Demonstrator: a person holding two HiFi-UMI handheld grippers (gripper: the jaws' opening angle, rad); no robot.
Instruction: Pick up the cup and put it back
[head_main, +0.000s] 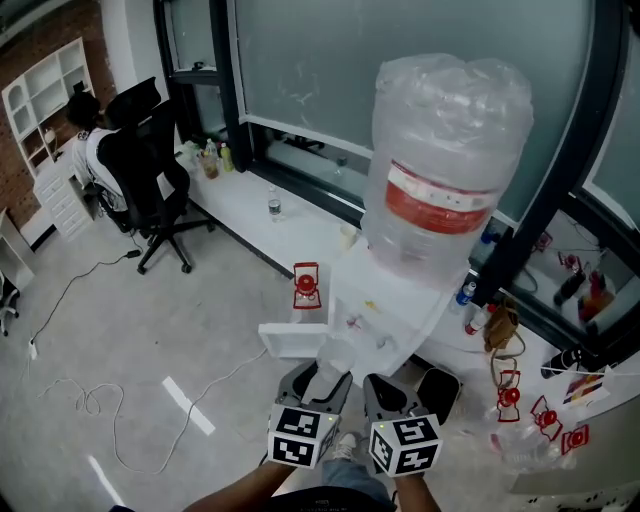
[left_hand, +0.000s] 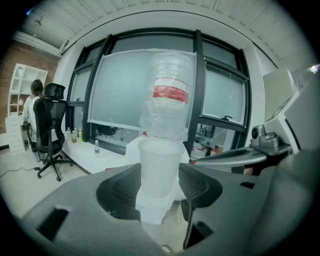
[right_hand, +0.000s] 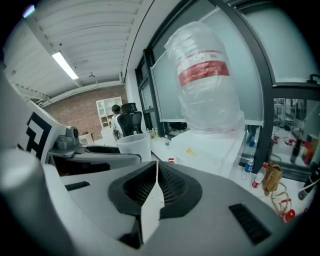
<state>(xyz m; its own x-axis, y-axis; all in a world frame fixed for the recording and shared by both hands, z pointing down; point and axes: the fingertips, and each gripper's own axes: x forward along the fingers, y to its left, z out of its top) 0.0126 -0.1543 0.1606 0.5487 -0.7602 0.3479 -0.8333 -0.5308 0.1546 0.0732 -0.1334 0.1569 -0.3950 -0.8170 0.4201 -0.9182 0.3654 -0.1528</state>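
- Two hand-held grippers sit side by side at the bottom of the head view, their marker cubes facing up
- Left hand-held gripper (head_main: 318, 378) is clamped on the cup (left_hand: 159, 167), a translucent white plastic one, with the dark ribbed pads pressing on its two sides
- Between those jaws the cup stands upright with its open mouth up, and its rim rises above the pads
- Held in the air over the pale floor (head_main: 150, 330), the cup is just in front of the white water dispenser (head_main: 385, 305) and rests on nothing
- On top of the dispenser stands a large water bottle (head_main: 450, 150) wrapped in clear plastic, with a red band round it
- Right hand-held gripper (right_hand: 156, 170) has its jaws drawn together to a thin slit, with nothing between them
- From the right gripper view the cup shows off to the left, just beside that gripper and apart from it
- Farther back, a person (head_main: 85, 140) sits in a black office chair (head_main: 150, 170) near a long white table (head_main: 260, 215) by the window
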